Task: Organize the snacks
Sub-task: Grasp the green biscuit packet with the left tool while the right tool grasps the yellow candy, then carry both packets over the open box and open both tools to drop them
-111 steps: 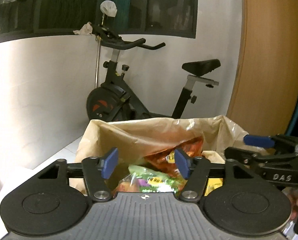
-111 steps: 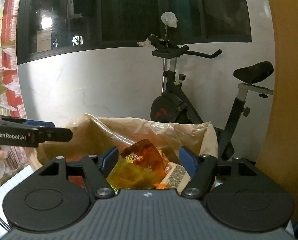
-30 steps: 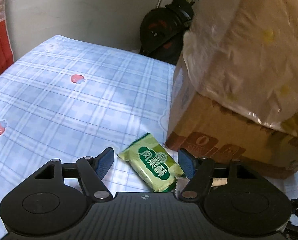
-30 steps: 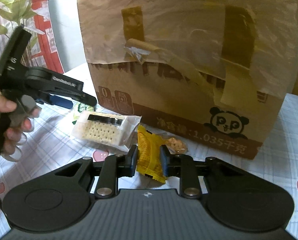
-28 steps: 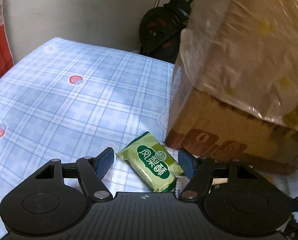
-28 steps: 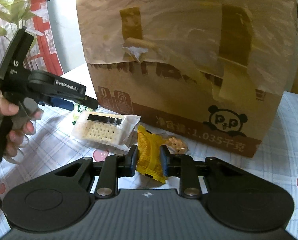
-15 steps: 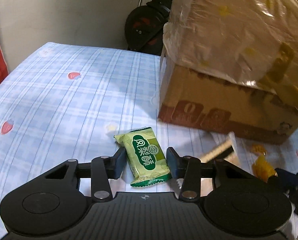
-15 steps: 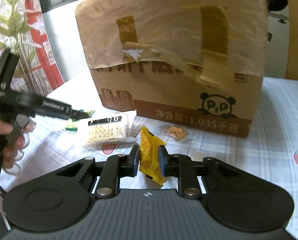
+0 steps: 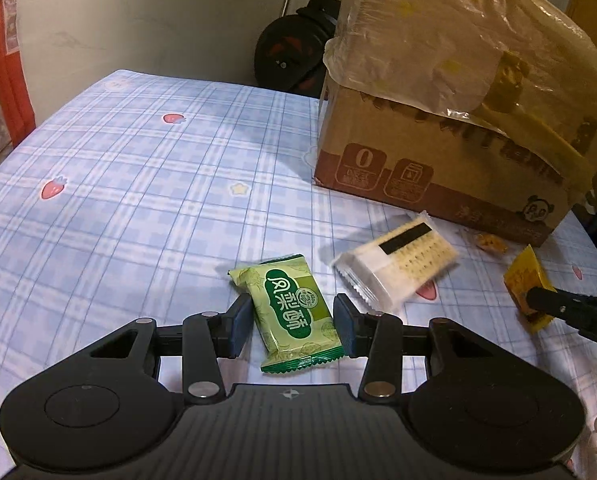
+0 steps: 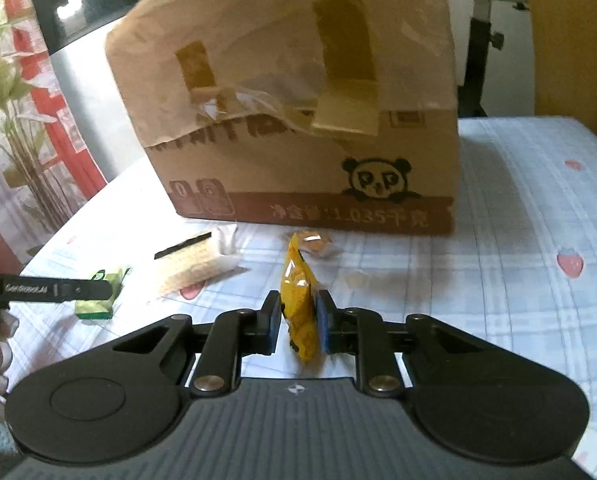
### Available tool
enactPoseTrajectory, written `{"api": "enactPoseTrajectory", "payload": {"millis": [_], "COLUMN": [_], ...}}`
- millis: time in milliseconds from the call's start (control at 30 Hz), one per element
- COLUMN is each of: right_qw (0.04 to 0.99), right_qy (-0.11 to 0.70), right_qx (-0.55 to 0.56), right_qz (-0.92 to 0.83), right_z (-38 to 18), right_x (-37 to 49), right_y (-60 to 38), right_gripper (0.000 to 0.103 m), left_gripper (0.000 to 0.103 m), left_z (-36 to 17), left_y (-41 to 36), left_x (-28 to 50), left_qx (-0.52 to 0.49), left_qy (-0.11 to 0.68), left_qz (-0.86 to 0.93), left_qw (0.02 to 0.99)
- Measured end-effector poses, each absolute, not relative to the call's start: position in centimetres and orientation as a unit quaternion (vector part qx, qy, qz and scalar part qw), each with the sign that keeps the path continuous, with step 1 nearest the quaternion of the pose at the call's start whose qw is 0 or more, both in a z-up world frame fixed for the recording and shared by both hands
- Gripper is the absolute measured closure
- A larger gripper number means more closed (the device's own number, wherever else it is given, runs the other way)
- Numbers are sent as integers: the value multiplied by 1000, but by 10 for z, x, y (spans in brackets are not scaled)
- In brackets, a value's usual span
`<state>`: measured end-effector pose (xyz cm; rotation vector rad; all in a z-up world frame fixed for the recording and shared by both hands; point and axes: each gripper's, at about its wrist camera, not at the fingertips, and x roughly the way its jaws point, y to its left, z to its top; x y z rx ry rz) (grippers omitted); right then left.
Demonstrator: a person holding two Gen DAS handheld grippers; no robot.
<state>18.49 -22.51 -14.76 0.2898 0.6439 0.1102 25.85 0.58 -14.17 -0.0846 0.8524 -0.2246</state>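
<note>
My left gripper is shut on a green snack packet and holds it just above the blue checked tablecloth. My right gripper is shut on a yellow snack packet, held on edge; it also shows in the left wrist view. A clear pack of crackers lies on the cloth between the two grippers. A small clear-wrapped orange snack lies in front of the cardboard box, which is lined with a plastic bag.
The box stands at the far right of the table. An exercise bike stands behind the table by the wall. A plant and red hangings are at the left. The cloth stretches left of the box.
Both grippers came down from over the box to the table. The left jaws closed on the green packet. Both grippers have pulled back from the box with their packets.
</note>
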Motion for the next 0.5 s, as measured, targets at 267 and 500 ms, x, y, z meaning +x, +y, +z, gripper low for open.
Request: {"api": "enactPoseTrajectory", "payload": {"millis": [267, 500], "right_qw": [944, 953], "right_qy": [289, 256], "right_qx": [153, 138], "right_qz": [53, 80], "right_z": [-139, -116], "right_x": [176, 169], "right_y": [-233, -226], "right_gripper": [89, 89], "left_gripper": [60, 90], "left_z": [-137, -121], "left_y": [2, -3], "left_x": [251, 248], "left_qx": [-33, -22], "left_qy": [405, 390], "left_qz": [-110, -125], "left_qw": [907, 912]}}
